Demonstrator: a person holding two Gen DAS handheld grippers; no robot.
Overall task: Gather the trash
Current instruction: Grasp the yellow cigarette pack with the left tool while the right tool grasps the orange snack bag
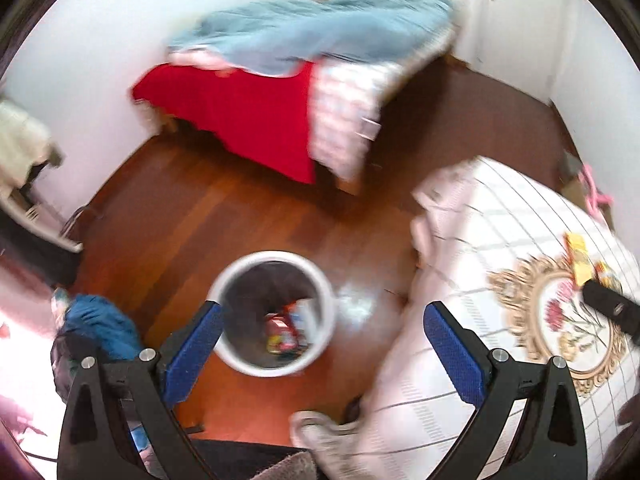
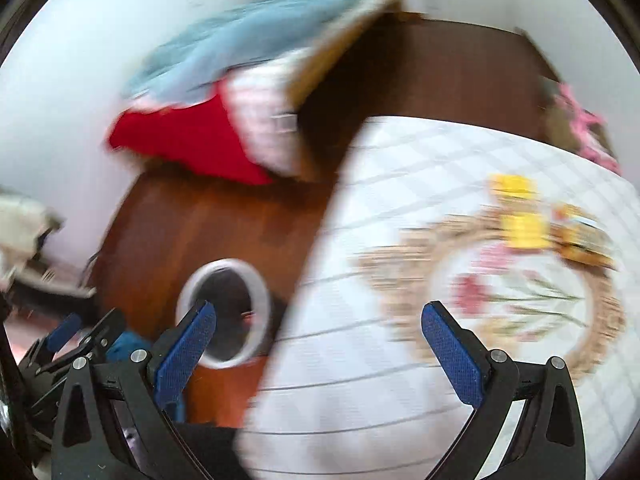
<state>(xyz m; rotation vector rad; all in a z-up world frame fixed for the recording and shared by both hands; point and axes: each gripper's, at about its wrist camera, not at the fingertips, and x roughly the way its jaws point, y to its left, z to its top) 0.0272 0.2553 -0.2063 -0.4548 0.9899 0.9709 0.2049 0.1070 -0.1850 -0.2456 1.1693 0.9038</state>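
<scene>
A white round bin (image 1: 325, 344) stands on the wooden floor and holds colourful wrappers (image 1: 282, 334). My left gripper (image 1: 322, 340) is open and empty, high above the bin. A yellow wrapper (image 1: 578, 256) and an orange wrapper (image 1: 606, 276) lie on the white tablecloth (image 1: 500, 216). In the right wrist view my right gripper (image 2: 318, 344) is open and empty above the tablecloth's (image 2: 420, 168) left edge; the yellow wrapper (image 2: 520, 216) and orange wrapper (image 2: 582, 236) lie far right, the bin (image 2: 262, 284) lower left. The left gripper (image 2: 72, 340) shows there at bottom left.
A bed with a blue quilt (image 1: 320, 32) and a red blanket (image 1: 248, 112) stands against the far wall. Blue clothing (image 1: 96, 328) lies on the floor left of the bin. A grey shoe (image 1: 324, 444) is by the table. A pink hanger (image 1: 596, 192) is behind the table.
</scene>
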